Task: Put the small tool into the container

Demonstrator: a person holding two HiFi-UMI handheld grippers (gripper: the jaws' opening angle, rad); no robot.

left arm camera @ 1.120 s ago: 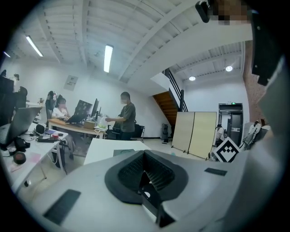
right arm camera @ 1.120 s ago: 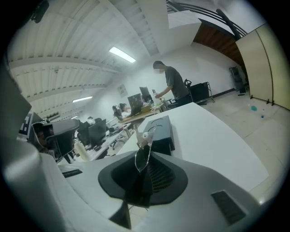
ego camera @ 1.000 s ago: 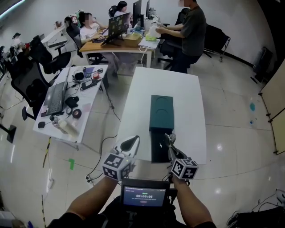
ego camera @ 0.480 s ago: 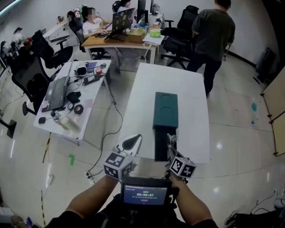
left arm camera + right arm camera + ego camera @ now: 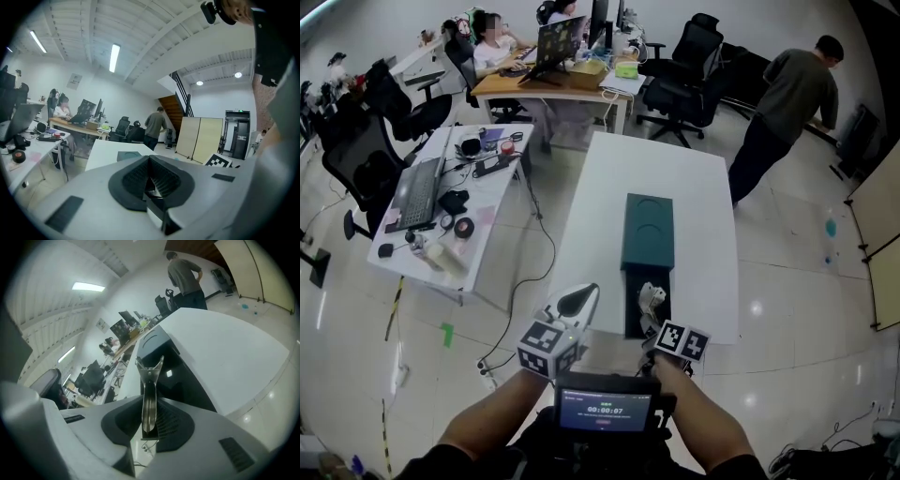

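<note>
Small metal tool [image 5: 149, 390] clamped in right claw [image 5: 150, 420], long axis in line with claw, forked end aimed forward and down over open black end of dark green container [image 5: 647, 230]. Container lengthwise on white table [image 5: 698, 197]. Left claw [image 5: 150, 164] left of container's near end, closed, empty.

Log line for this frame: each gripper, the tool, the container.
left gripper: shut, empty | right gripper: shut on small metal tool | tool: above open drawer of container, not released

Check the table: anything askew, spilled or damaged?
Nothing stands out. The green container lies square on the white table, its black drawer pulled open, and the right claw grips the metal tool straight.
</note>
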